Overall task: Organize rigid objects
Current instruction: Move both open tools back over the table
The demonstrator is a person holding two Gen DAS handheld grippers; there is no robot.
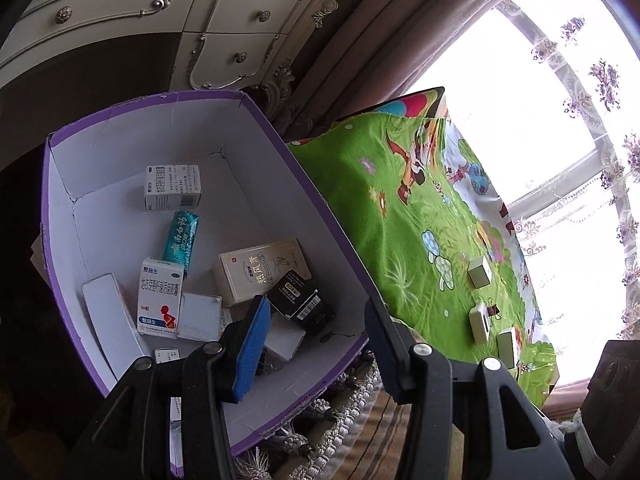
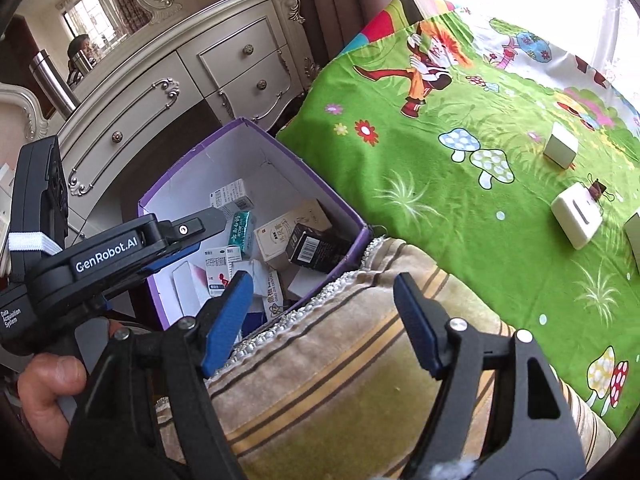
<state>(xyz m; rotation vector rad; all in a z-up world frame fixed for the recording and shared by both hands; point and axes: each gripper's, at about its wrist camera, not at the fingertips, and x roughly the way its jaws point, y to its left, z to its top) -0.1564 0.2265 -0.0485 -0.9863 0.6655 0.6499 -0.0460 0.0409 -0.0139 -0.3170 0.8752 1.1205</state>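
A purple carton with a white inside holds several medicine boxes, among them a black one and a teal one. My left gripper hangs open over the carton's near corner with nothing between its pads; in the right wrist view this gripper sits above the carton. My right gripper stands open over a striped cushion, empty. Three small white boxes lie on the green cartoon sheet, also seen as white boxes in the left wrist view.
A cream dresser stands behind the carton, with a steel flask on top. A binder clip lies by the middle white box. A hand holds the left gripper's handle. Lace curtains cover a bright window.
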